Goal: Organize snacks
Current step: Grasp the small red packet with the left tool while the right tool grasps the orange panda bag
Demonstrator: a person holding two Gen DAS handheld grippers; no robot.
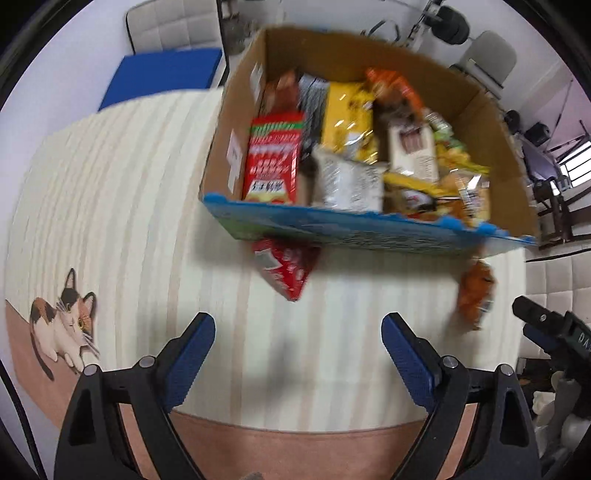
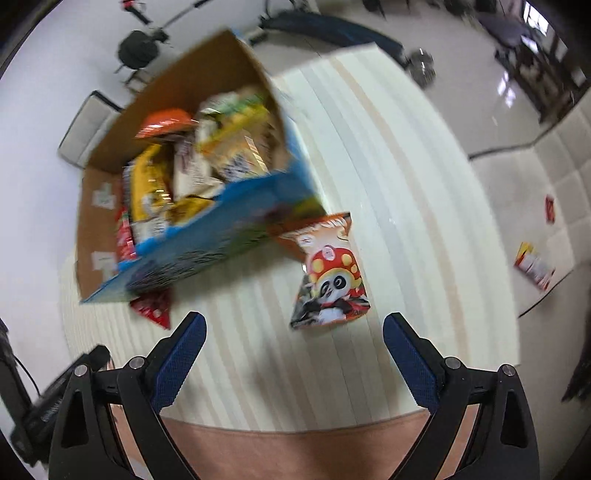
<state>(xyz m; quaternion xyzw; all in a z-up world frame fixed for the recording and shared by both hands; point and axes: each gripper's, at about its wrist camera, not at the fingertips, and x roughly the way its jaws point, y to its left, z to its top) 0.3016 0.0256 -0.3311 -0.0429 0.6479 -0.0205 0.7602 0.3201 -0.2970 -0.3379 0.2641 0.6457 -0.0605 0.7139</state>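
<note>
- A recording studio or lab dressed as a home lounge.
- Cream striped table cover with a cartoon cat (image 1: 66, 325).
- Beyond it: white quilted cushioned seats (image 1: 173, 26), black light stands (image 2: 138, 48), glossy pale floor (image 2: 480, 92).

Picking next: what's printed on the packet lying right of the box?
Panda in red mushroom cap, orange packet; right wrist view.

Cat picture (image 1: 64, 325) on striped mat (image 1: 129, 206); blue cushion (image 1: 162, 75).

Black left gripper (image 1: 298, 334) frames, blue textured jaws, silver screws.
</note>
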